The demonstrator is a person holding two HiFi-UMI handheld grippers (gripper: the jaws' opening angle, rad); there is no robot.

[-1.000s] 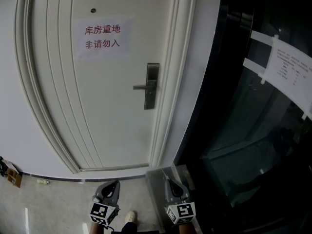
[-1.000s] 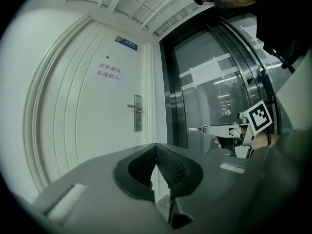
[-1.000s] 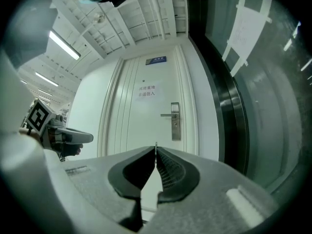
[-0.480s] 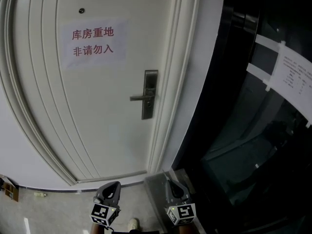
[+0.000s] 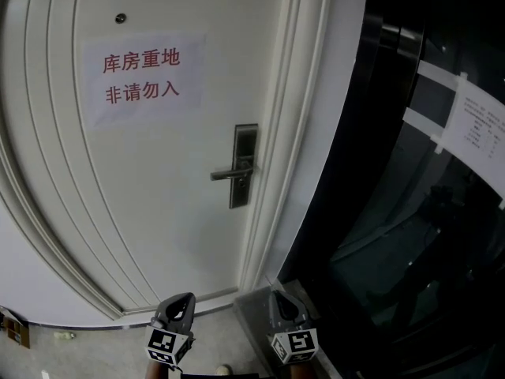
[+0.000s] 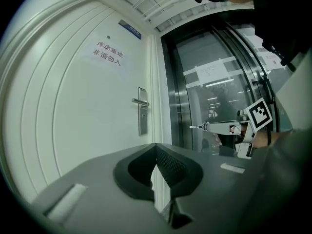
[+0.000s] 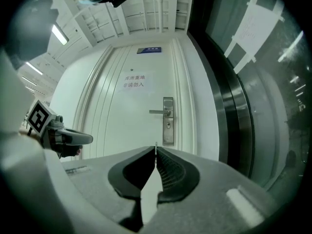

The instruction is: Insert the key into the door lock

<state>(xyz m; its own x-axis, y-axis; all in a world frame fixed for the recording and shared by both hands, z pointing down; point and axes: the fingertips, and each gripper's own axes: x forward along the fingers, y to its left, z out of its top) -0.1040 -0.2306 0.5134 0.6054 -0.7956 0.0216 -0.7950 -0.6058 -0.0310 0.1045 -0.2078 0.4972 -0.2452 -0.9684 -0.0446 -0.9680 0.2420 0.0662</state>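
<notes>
The white door (image 5: 158,212) carries a metal lock plate (image 5: 245,166) with a lever handle (image 5: 229,174). Both grippers are held low in the head view, well short of the door. My left gripper (image 5: 177,308) is shut with nothing in it. My right gripper (image 5: 282,305) is shut on a thin key (image 7: 156,146), whose tip pokes out beyond the jaws. In the right gripper view the keyhole (image 7: 168,125) lies straight ahead, just right of the key. The left gripper view shows the right gripper (image 6: 208,126) with the key (image 6: 196,127) level, and the lock plate (image 6: 142,118) farther off.
A paper sign with red characters (image 5: 142,77) is stuck on the door. To the right stands a dark glass wall (image 5: 410,212) with a taped white notice (image 5: 477,125). A small brown thing (image 5: 12,328) lies on the floor at the far left.
The door and lock plate have grown larger and slid lower in the head view as I came closer. Both grippers keep their places at the bottom edge, still shut.
</notes>
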